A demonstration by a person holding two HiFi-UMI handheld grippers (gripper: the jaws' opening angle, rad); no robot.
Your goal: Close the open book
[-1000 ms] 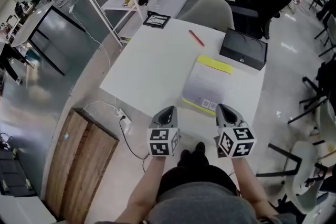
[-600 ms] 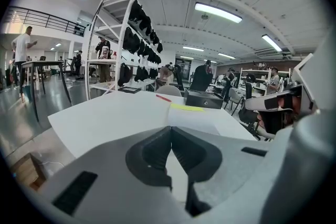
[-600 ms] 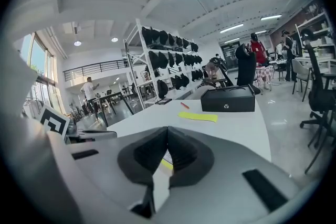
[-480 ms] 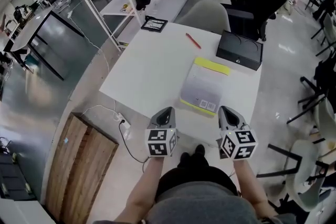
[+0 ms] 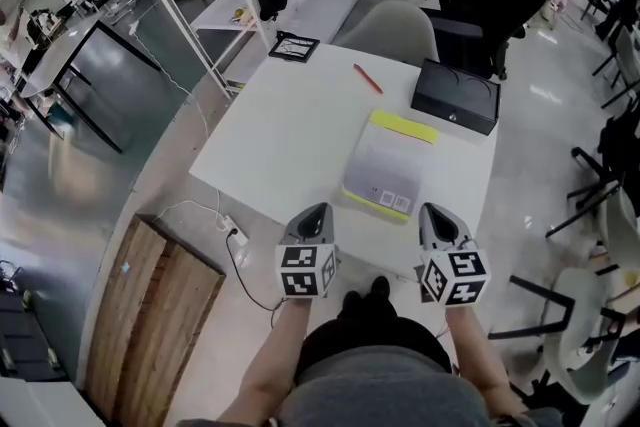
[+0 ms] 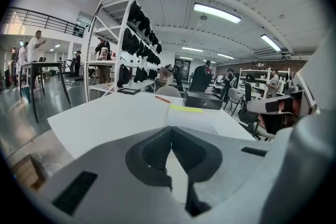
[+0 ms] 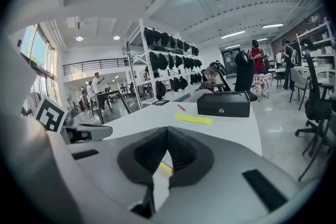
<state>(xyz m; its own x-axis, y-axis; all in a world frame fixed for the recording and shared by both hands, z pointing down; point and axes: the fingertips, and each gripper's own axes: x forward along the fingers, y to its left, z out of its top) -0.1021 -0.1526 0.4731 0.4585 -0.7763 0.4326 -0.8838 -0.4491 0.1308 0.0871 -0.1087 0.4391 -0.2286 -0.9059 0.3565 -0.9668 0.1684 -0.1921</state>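
Left tool [image 5: 319, 211] and right tool [image 5: 433, 212] at the near edge of the desk [image 5: 290, 130], jaws together on both, nothing between. Just beyond: book [image 5: 388, 165] flat, closed (grey cover, yellow strip far side). Farther: black box [image 5: 458, 95], red pen [image 5: 369, 78].

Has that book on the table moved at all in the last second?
No. The book still lies just in front of the black box, as before.
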